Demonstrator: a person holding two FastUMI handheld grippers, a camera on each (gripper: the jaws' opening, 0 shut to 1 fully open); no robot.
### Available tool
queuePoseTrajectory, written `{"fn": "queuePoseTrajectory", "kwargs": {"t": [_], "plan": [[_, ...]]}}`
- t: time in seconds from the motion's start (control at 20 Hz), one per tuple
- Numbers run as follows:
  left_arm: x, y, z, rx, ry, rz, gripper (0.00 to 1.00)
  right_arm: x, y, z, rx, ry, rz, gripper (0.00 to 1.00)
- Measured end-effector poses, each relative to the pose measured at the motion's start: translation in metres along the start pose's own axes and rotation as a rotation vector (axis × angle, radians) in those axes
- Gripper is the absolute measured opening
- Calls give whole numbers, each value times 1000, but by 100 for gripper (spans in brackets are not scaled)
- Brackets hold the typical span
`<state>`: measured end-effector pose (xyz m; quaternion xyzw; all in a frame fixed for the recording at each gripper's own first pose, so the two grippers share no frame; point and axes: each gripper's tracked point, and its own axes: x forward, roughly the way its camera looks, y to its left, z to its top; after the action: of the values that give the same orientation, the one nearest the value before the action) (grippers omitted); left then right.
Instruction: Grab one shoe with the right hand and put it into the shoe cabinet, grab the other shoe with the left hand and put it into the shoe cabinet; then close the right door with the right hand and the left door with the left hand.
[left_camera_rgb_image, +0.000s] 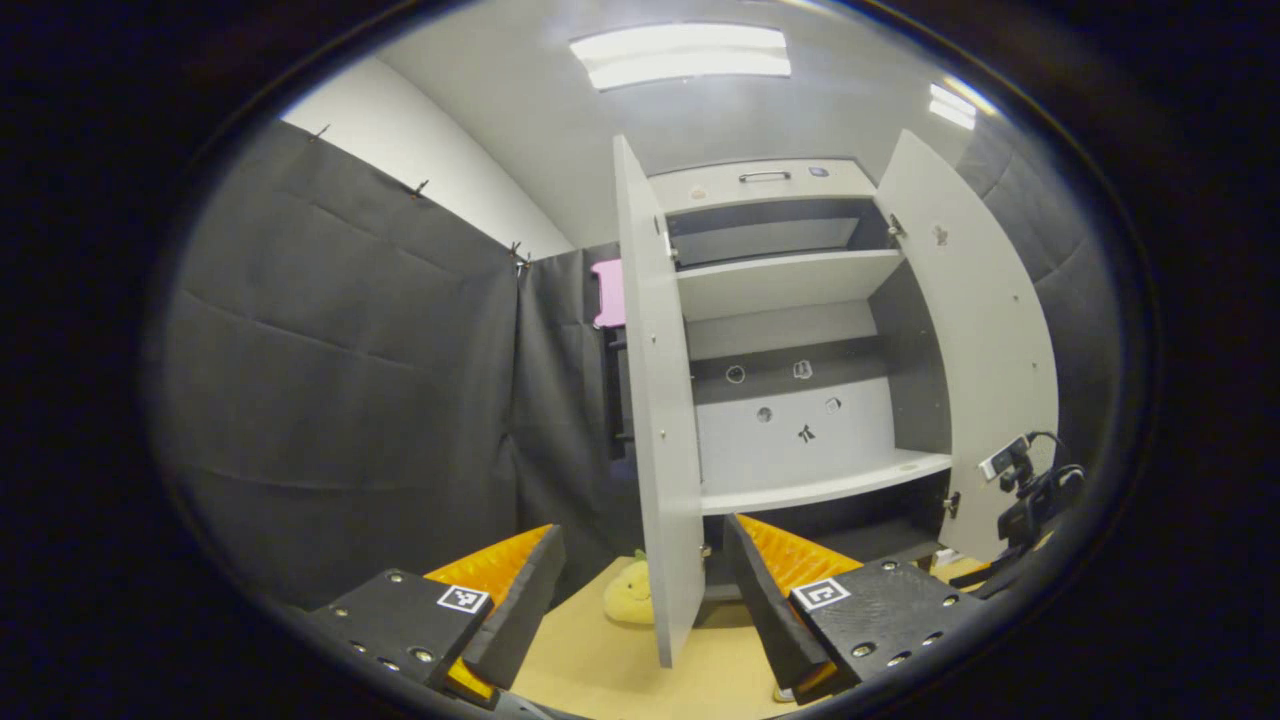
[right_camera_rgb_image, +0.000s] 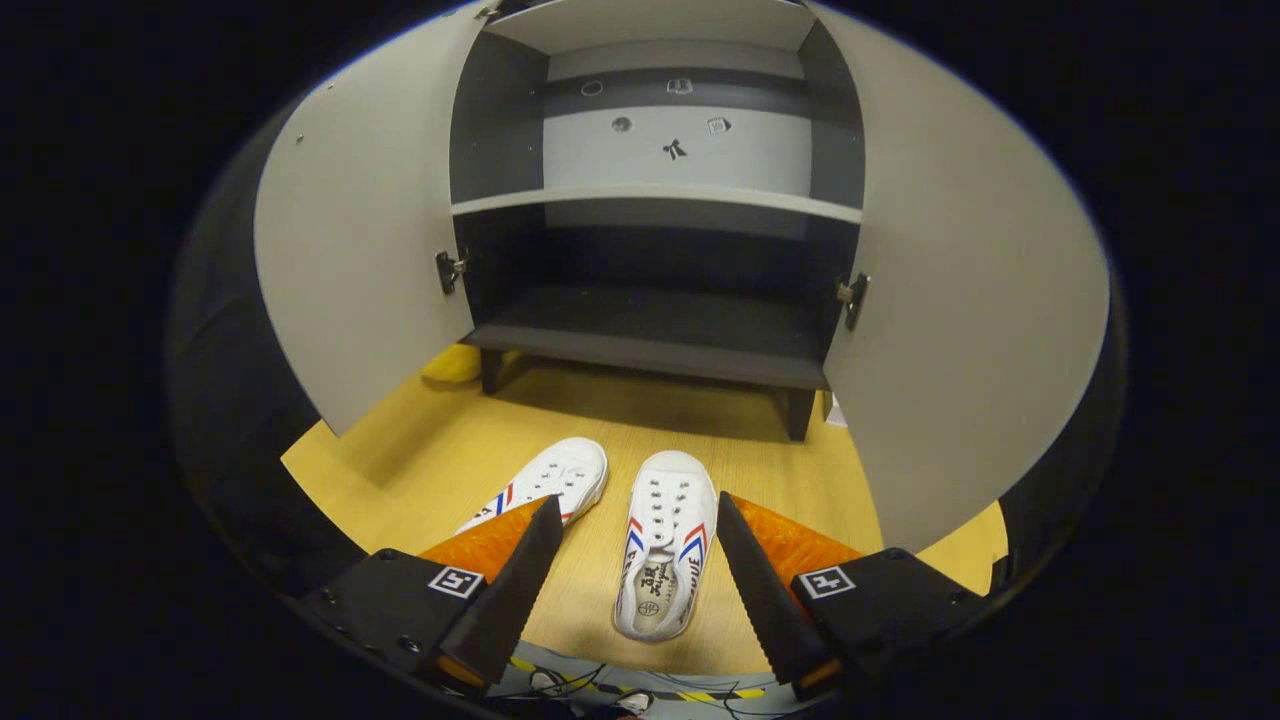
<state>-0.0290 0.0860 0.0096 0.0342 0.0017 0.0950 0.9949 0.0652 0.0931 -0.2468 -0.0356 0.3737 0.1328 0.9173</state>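
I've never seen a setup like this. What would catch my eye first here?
Probably the cabinet, standing with both doors wide open and its shelves bare. On the wooden floor in front of it lie two white shoes, side by side, toes toward the cabinet. The open right gripper hovers over one shoe.

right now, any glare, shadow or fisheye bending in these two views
Left gripper view: ceiling lights blow out to white glare, and the open cabinet doors bow from fisheye distortion. Right gripper view: softer light, the bottom compartment lies dark in shadow, a shadow falls on the floor beneath it, and both shoes look sharp.
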Motion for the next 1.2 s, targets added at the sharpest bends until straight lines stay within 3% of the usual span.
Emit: {"fn": "queuePoseTrajectory", "kwargs": {"t": [0.2,0.35,0.4,0.5,0.7,0.9,0.95,1.0,1.05,1.1,1.2], "plan": [[-4,16,-9,20,29,41,94,34,6,-28,33,123,28,98],[-7,26,-17,32,54,70,94,55,10,-41,40,183,31,93],[-7,28,-19,35,61,78,94,61,10,-44,33,197,30,87],[-5,32,-23,41,71,94,94,74,12,-48,20,221,24,93],[-5,43,-29,40,92,114,94,96,10,-61,1,297,-4,93],[0,44,-32,43,99,122,94,112,2,-66,-19,326,-59,78],[0,43,-34,43,103,125,94,114,0,-69,-30,337,-82,65],[1,44,-35,42,106,128,94,115,-5,-66,-44,333,-111,62],[2,44,-36,41,108,130,94,115,-2,-68,-50,348,-111,46],[2,44,-36,39,109,133,94,115,0,-68,-68,350,-108,39],[3,43,-38,33,112,133,94,98,-1,-60,-122,343,-127,47]]}}
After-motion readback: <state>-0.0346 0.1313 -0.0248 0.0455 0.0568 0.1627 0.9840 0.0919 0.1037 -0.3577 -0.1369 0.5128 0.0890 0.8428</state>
